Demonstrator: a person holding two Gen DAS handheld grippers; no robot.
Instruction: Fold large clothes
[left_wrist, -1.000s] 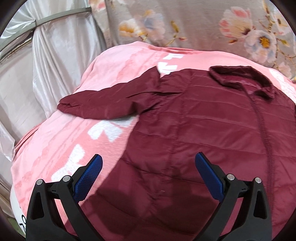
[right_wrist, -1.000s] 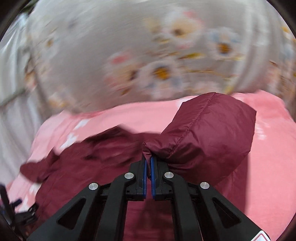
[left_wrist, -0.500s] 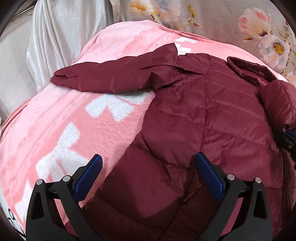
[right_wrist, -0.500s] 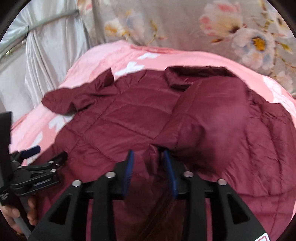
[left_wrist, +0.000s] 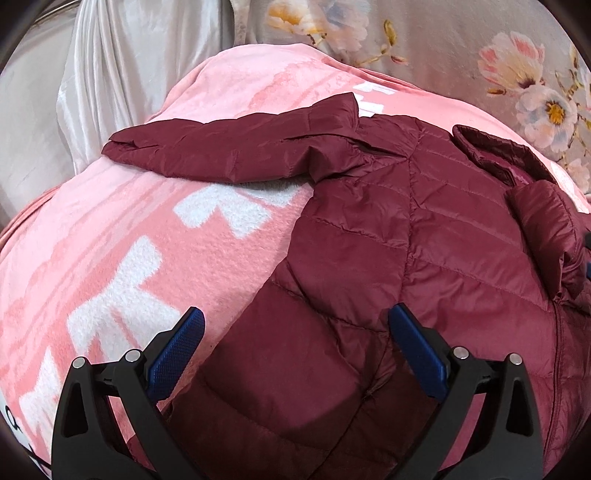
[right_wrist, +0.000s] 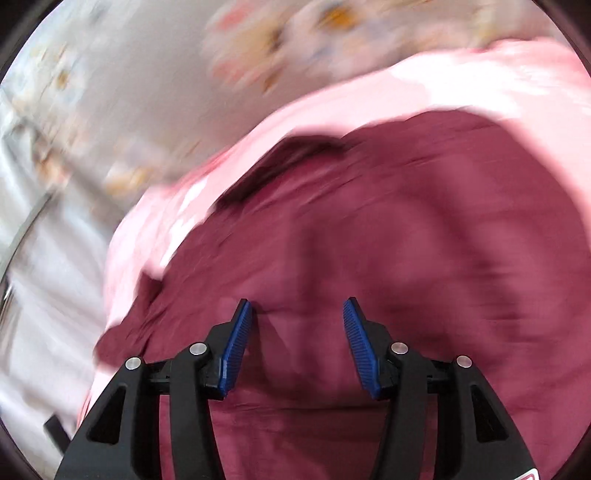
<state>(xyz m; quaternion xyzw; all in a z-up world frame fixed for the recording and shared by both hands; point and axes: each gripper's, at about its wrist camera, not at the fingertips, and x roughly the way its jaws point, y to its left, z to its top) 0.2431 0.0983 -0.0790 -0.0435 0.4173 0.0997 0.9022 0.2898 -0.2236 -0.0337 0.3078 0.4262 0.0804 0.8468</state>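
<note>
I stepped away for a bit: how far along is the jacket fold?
Done: one sleeve lies folded across the maroon jacket. In hand: nothing; the right gripper has just been opening, jaws empty, and the left gripper is open. Left: the outstretched sleeve and the body folds.

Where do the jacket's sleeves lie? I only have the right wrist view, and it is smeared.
Observer: In the left wrist view, one sleeve lies stretched out on the pink blanket, away from the maroon jacket.
Operator: And the other sleeve?
Observer: It is folded over the jacket's front, just below the collar.
Operator: Is the left gripper holding cloth?
Observer: No, it is open above the jacket's side edge, with nothing pinched.
</note>
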